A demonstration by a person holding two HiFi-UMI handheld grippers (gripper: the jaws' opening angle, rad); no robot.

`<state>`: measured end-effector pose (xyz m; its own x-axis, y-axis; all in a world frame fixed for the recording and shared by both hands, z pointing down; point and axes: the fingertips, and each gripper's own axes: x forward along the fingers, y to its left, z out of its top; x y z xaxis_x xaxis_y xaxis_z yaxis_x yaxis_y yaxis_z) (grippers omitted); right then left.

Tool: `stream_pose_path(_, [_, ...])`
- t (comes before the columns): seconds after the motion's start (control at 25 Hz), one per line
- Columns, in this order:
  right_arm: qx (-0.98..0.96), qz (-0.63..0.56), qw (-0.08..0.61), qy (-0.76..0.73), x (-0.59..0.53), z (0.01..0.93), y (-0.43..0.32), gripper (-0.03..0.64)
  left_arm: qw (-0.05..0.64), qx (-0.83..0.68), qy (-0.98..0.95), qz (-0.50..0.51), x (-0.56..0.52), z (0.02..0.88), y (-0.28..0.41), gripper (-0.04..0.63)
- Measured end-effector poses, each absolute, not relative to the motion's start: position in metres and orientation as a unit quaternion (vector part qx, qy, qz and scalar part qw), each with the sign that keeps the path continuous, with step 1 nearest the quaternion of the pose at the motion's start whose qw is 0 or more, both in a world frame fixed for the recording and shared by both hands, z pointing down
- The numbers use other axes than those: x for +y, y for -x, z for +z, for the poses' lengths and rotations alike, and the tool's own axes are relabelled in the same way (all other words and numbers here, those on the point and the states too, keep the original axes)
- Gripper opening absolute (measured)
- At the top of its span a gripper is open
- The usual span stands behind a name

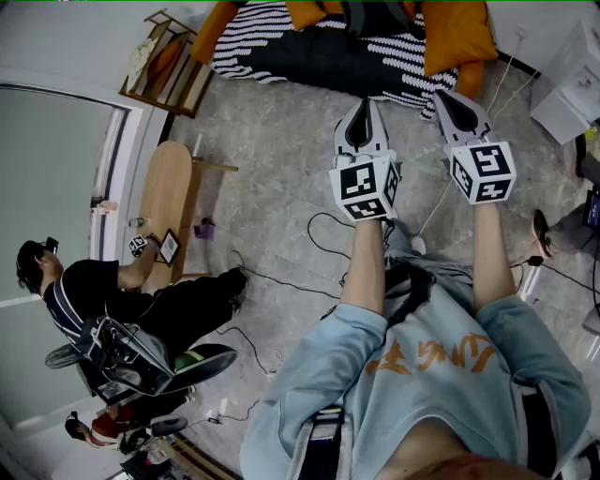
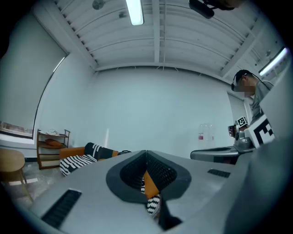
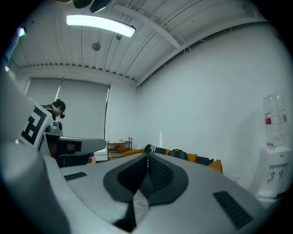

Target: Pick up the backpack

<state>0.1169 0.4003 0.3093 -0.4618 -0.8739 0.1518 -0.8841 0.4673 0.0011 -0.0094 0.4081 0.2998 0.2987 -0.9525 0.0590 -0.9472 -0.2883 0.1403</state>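
Head view: left gripper (image 1: pixel 362 105) and right gripper (image 1: pixel 450 98) were held out side by side over bare floor, both pointing at the sofa (image 1: pixel 459 33). The backpack (image 1: pixel 375 13) sat on the sofa between the orange cushions, just past the striped blanket (image 1: pixel 262 33) and well apart from both tips. Loose cables (image 1: pixel 323 230) lay on the floor near the person's feet. Left gripper view: jaws were fully together with nothing between them; only blanket and cushion showed beyond the tips, and I couldn't pick out the backpack there. Right gripper view: jaws were likewise pressed closed and empty, with the backpack a small dark lump on the sofa dead ahead. Judgement: the approach had barely started. Risks from here: arriving with the jaws closed would just shove the bag into the cushions. A soft strap or top handle could slip out of a shallow pinch. A low aim could catch blanket instead of bag. The cables were a snag hazard on the walk in.
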Motion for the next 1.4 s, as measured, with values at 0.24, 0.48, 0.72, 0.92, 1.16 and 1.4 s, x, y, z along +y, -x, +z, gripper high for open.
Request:
stream_pose_path(0.24, [-0.852,0.034,0.065,-0.518,0.361,0.317,-0.099,0.028,0.079,-0.589,-0.804,-0.016,0.369,0.311,0.026,0.023])
stream_pose_path(0.48, [-0.842,0.045,0.068,-0.534,0.313,0.321,-0.083,0.028,0.1,-0.593,-0.798,-0.04,0.317,0.316,0.061,0.023])
stream_pose_path(0.72, [-0.829,0.032,0.063,-0.555,0.267,0.301,-0.091,0.029,0.113,-0.576,-0.805,-0.084,0.269,0.308,0.075,0.023])
stream_pose_path(0.92, [-0.826,0.018,0.051,-0.562,0.241,0.289,-0.074,0.029,0.1,-0.551,-0.823,-0.09,0.239,0.297,0.083,0.023])
stream_pose_path(1.16, [-0.823,-0.002,0.034,-0.567,0.213,0.262,-0.057,0.029,0.076,-0.538,-0.835,-0.093,0.214,0.279,0.105,0.021])
stream_pose_path(1.4, [-0.825,-0.024,0.028,-0.565,0.179,0.249,-0.049,0.029,0.07,-0.519,-0.84,-0.139,0.185,0.265,0.117,0.021])
